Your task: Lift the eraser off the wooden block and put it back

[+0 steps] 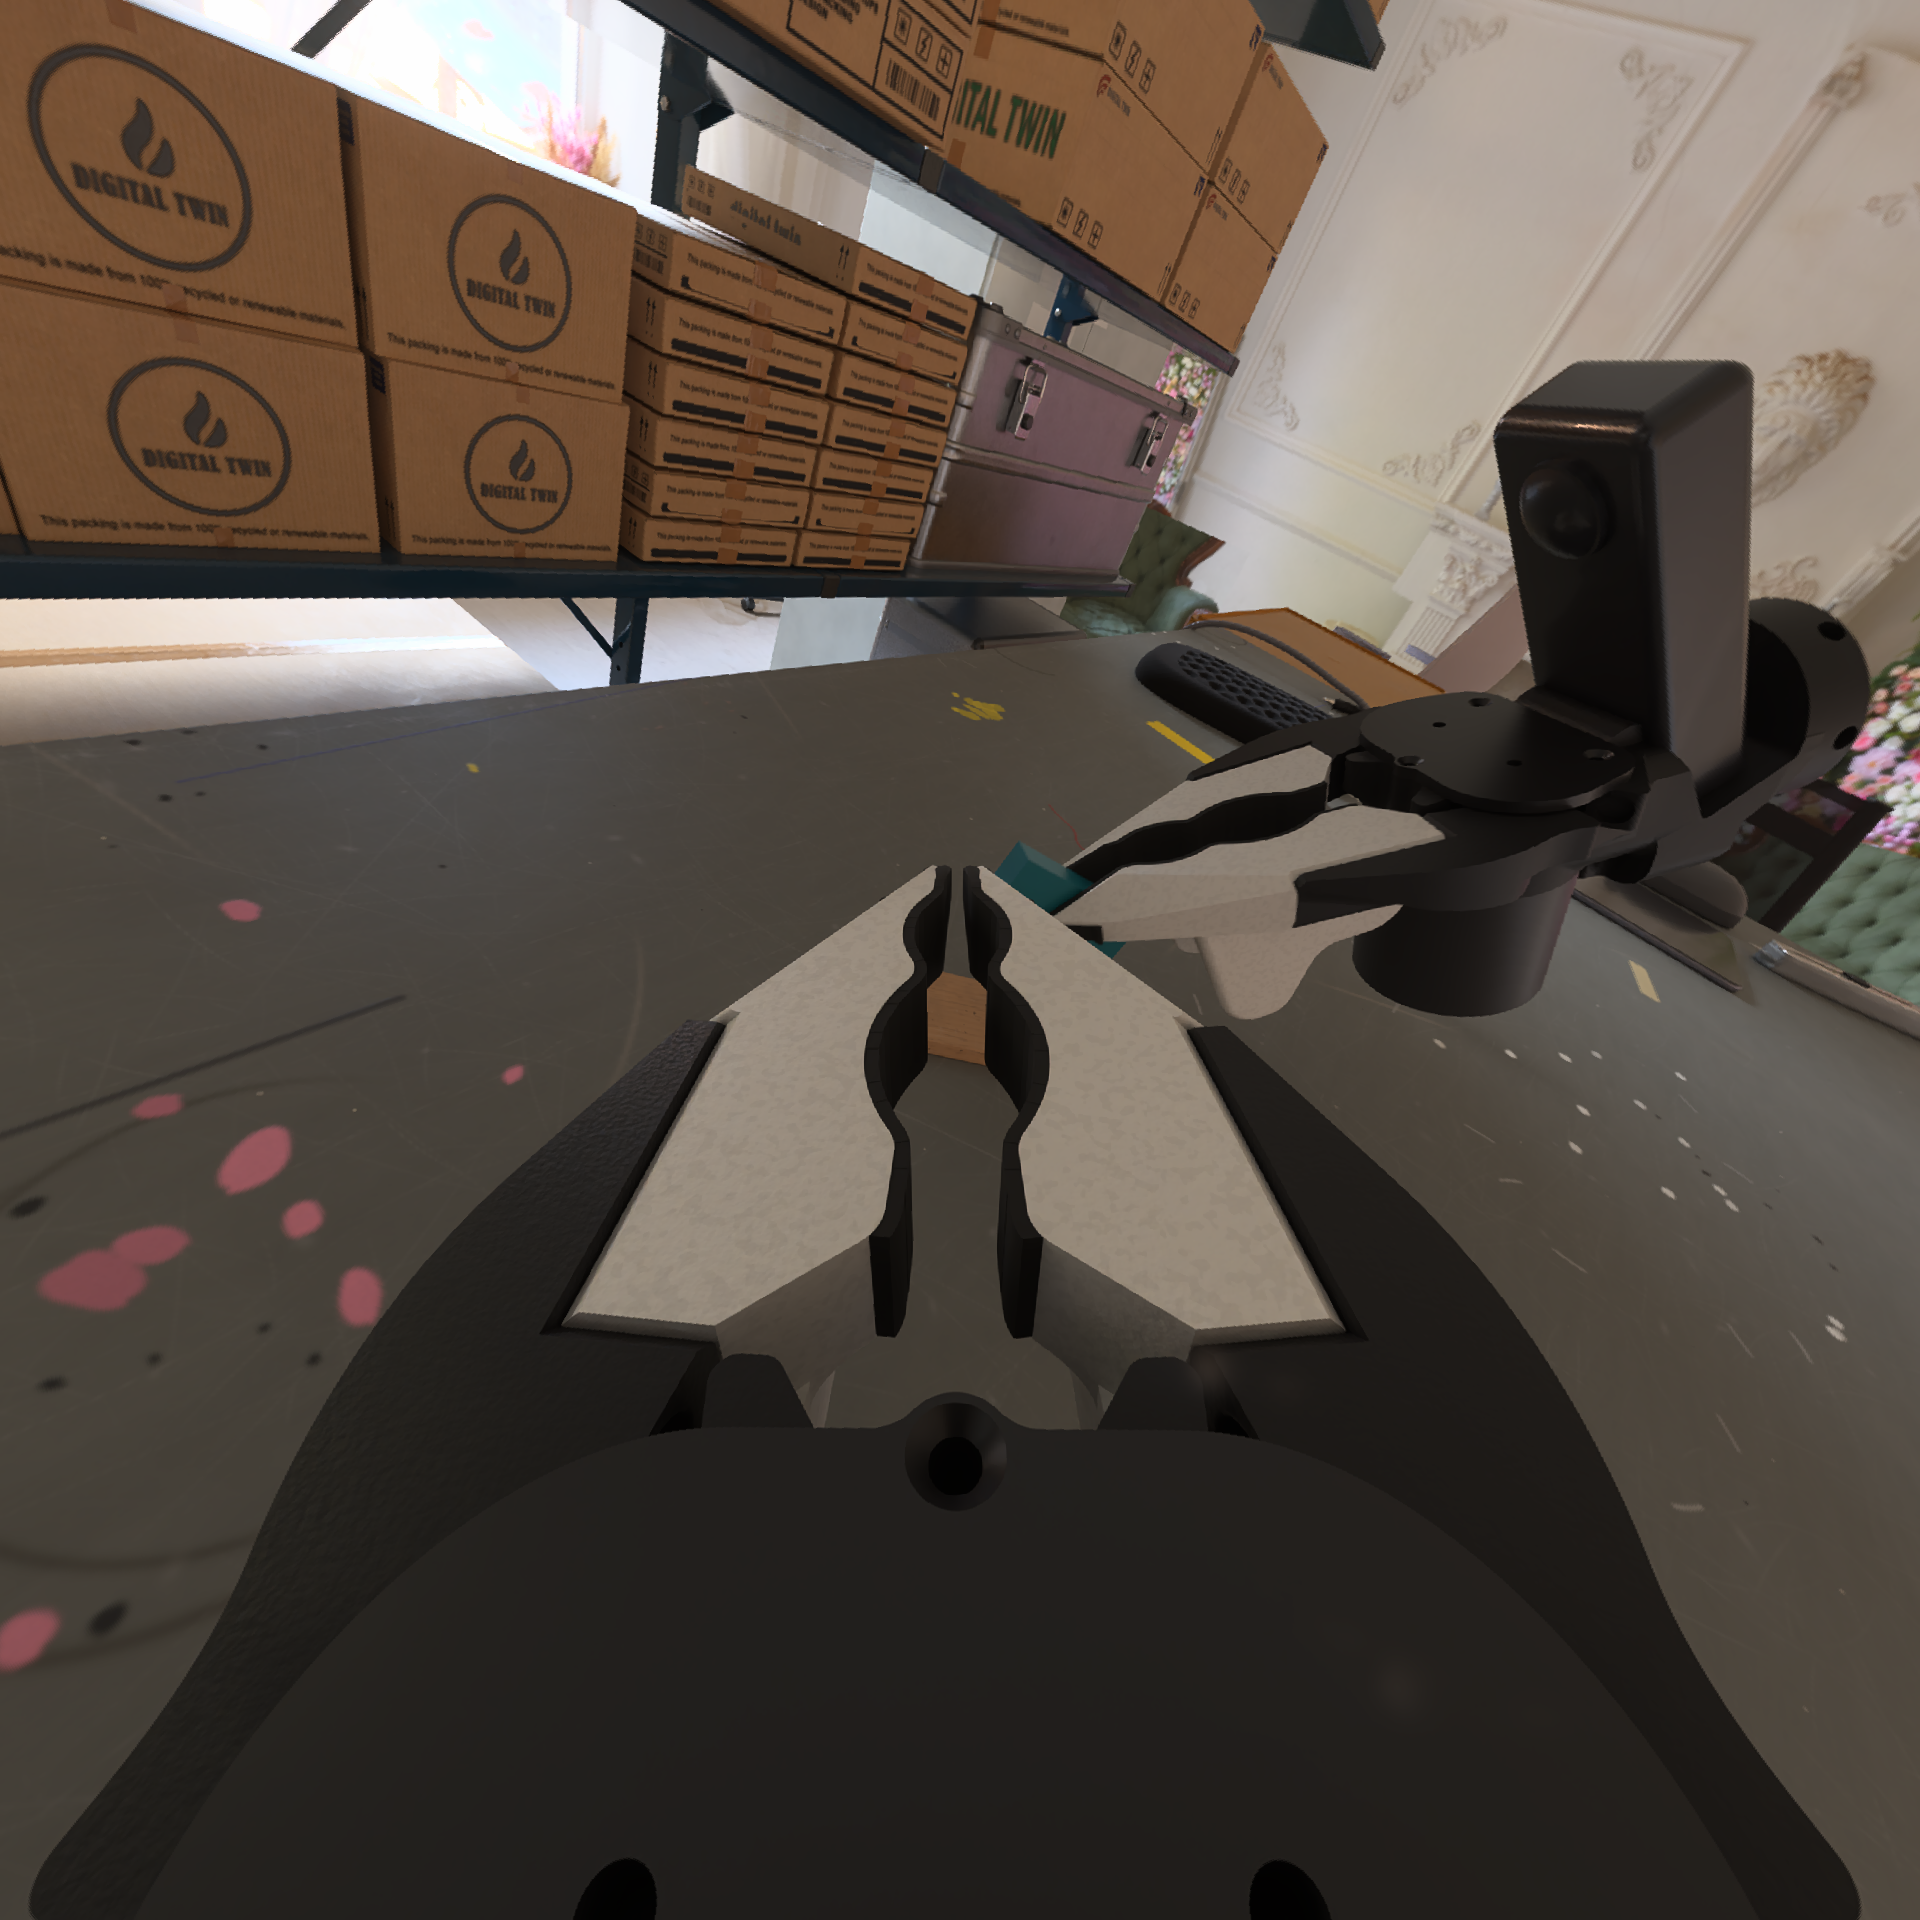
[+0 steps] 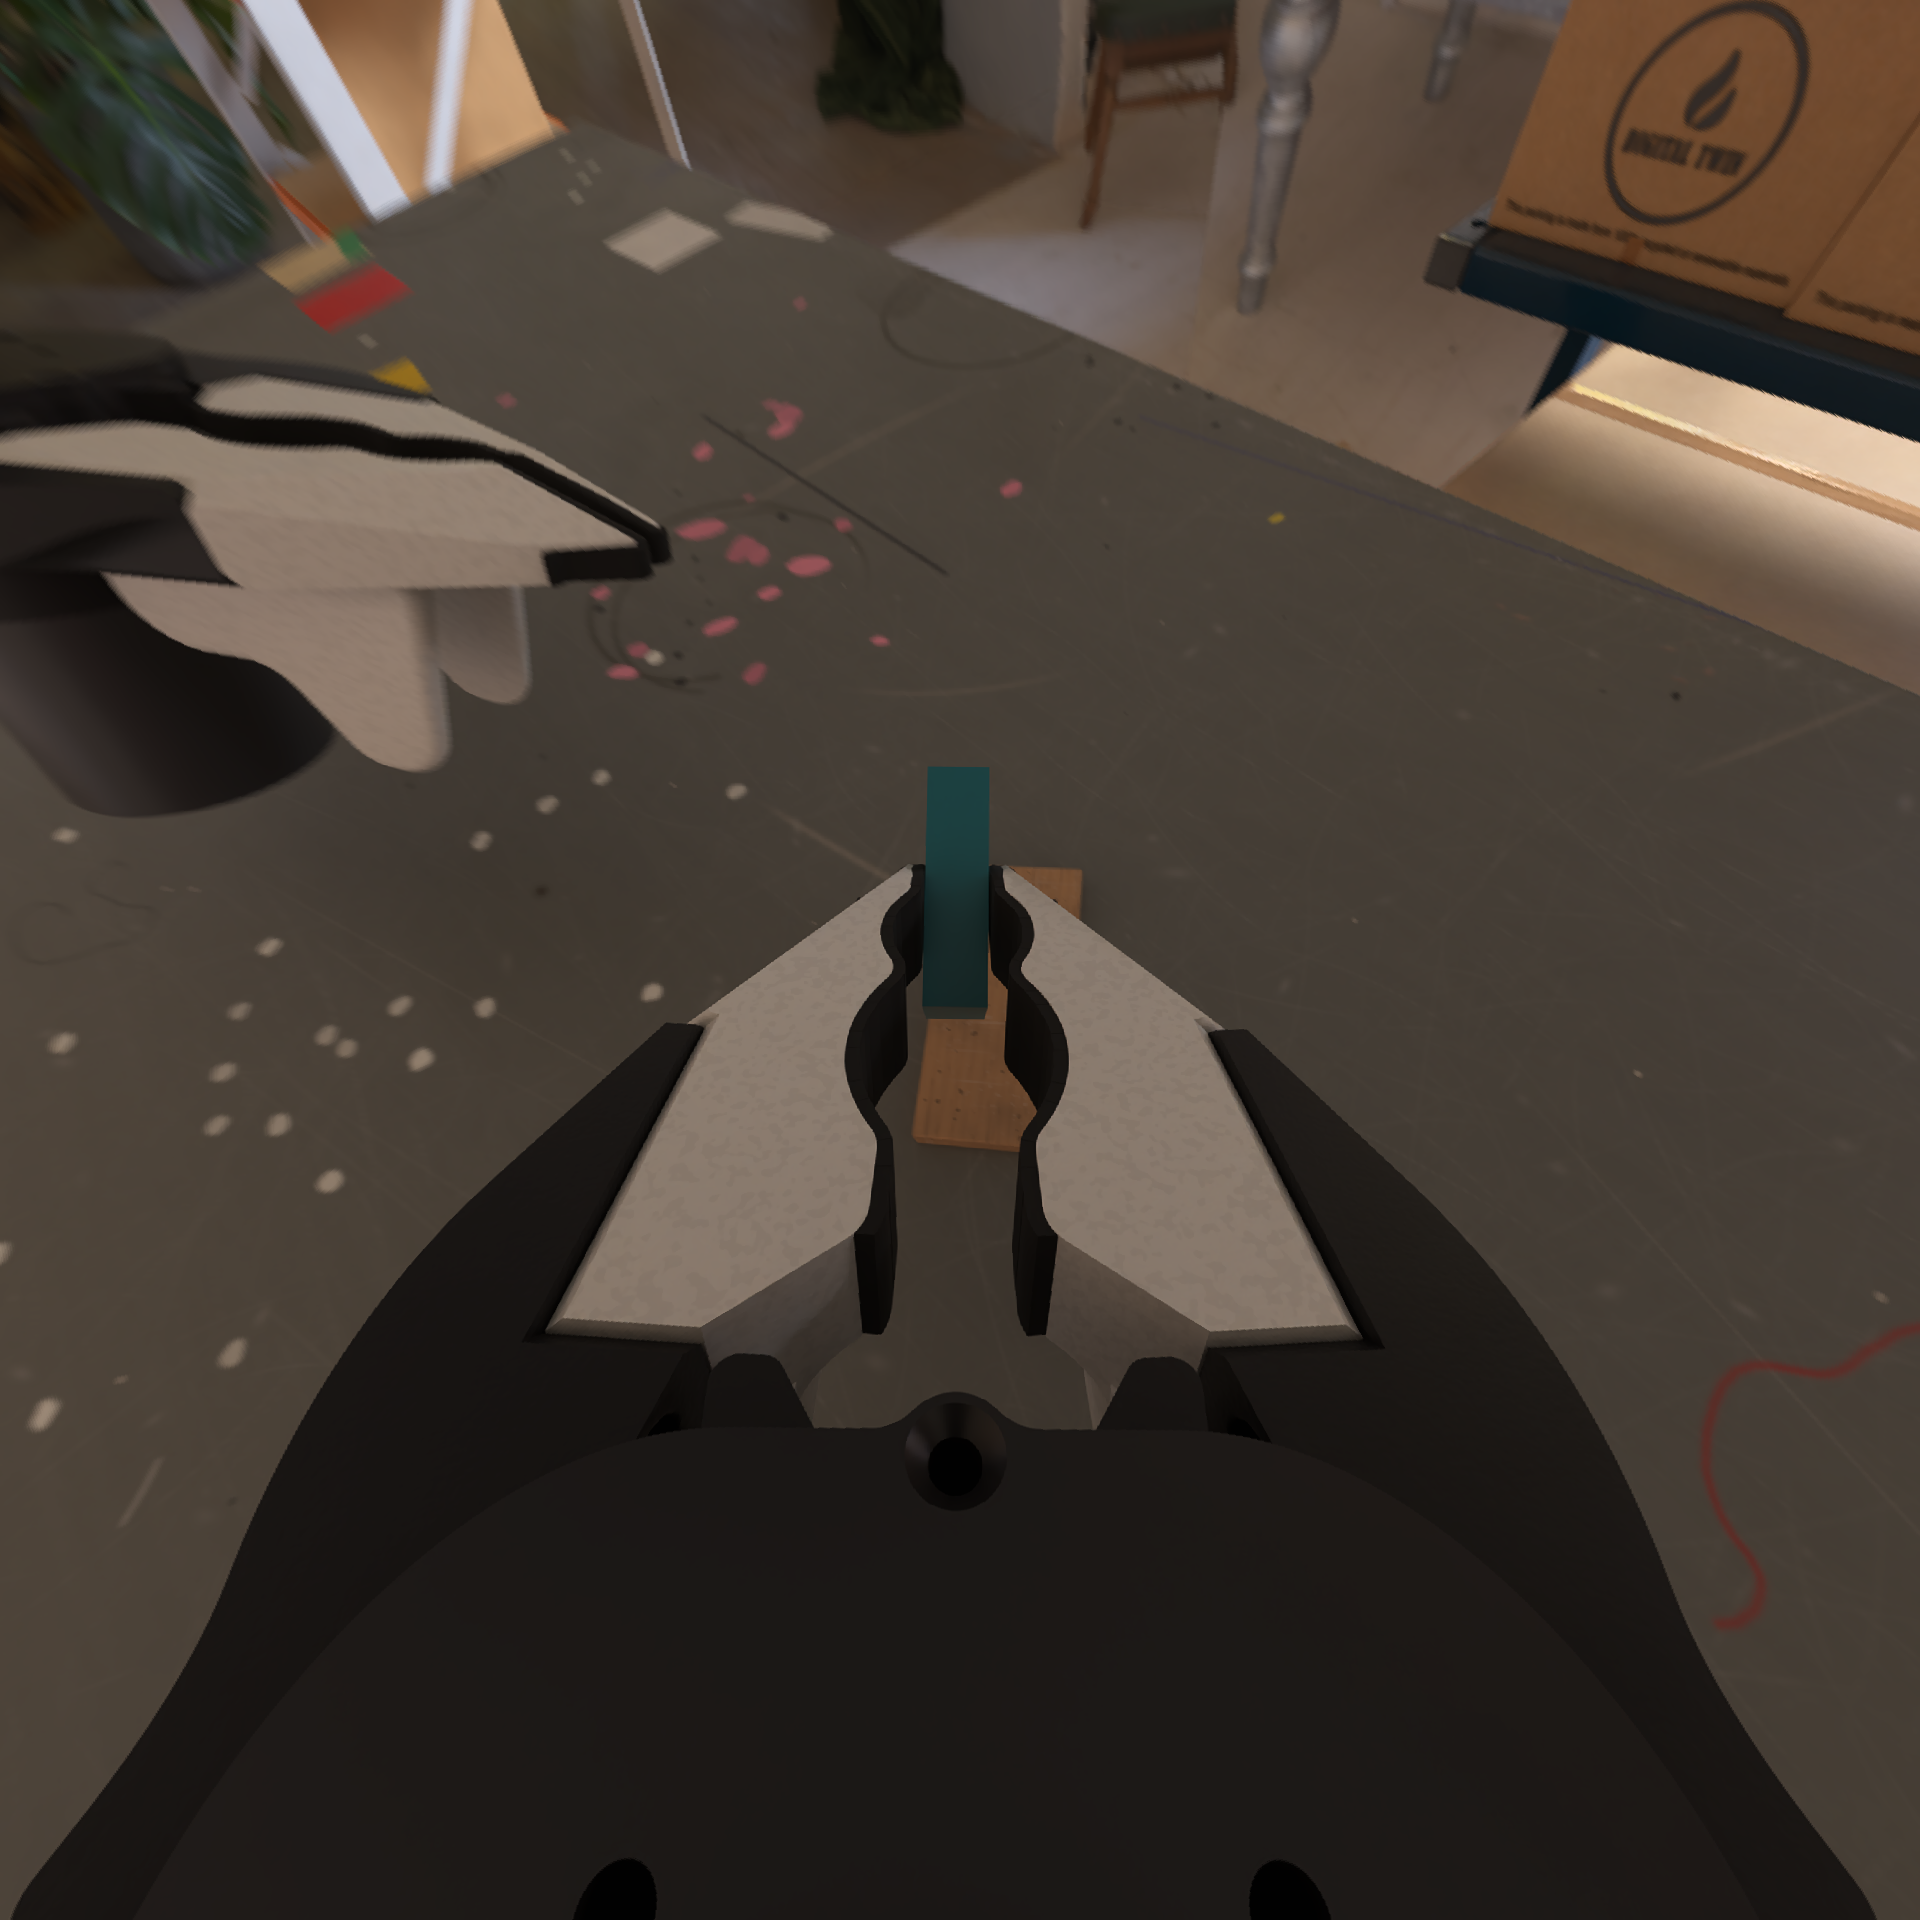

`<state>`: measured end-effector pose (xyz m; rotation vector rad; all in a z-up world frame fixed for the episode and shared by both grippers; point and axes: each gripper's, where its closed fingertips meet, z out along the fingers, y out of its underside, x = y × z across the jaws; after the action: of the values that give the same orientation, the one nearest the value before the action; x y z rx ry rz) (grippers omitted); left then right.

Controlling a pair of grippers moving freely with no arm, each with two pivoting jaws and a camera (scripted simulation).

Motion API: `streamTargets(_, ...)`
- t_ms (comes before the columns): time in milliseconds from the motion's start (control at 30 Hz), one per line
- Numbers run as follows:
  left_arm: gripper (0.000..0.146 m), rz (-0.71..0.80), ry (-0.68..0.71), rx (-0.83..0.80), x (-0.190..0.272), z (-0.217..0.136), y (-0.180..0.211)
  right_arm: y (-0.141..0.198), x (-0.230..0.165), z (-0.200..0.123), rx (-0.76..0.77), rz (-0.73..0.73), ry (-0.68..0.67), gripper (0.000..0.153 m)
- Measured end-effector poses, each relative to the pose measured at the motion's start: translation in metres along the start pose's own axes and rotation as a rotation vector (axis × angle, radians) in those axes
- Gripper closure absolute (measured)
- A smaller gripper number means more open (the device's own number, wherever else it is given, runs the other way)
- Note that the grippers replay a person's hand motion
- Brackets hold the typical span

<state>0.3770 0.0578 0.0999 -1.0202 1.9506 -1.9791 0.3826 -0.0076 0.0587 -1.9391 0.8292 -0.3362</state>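
My right gripper (image 2: 956, 878) is shut on the teal eraser (image 2: 956, 831), gripping its narrow sides. The eraser stands on end a little above the wooden block (image 2: 966, 1096), which lies flat on the grey table (image 2: 1351, 935). In the left wrist view the right gripper (image 1: 1075, 894) comes in from the right with the eraser (image 1: 1034, 868) at its tips. My left gripper (image 1: 956, 883) is shut and empty, with the block (image 1: 956, 1023) showing between its fingers. It hovers to the left of the eraser in the right wrist view (image 2: 649, 551).
A shelf rack with stacked cardboard boxes (image 1: 499, 312) and a metal case (image 1: 1049, 457) stands beyond the table's far edge. A black perforated object (image 1: 1226, 686) lies at the back right. A red cord (image 2: 1745, 1475) lies on the table. Pink paint spots (image 2: 748, 551) mark the surface.
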Motion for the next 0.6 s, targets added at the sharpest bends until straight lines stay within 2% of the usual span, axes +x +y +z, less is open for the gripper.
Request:
streamTargets(233, 0.144, -0.016, 0.003, 0.004, 0.0004, -0.0005, -0.0009, -0.0071, -0.0053, -0.0073, 0.065, 0.077, -0.094, 0.142)
streamTargets(600, 0.144, 0.004, -0.004, 0.0, 0.0008, -0.0011, -0.0009, -0.0096, -0.0115, -0.0104, 0.082, 0.051, -0.119, 0.142)
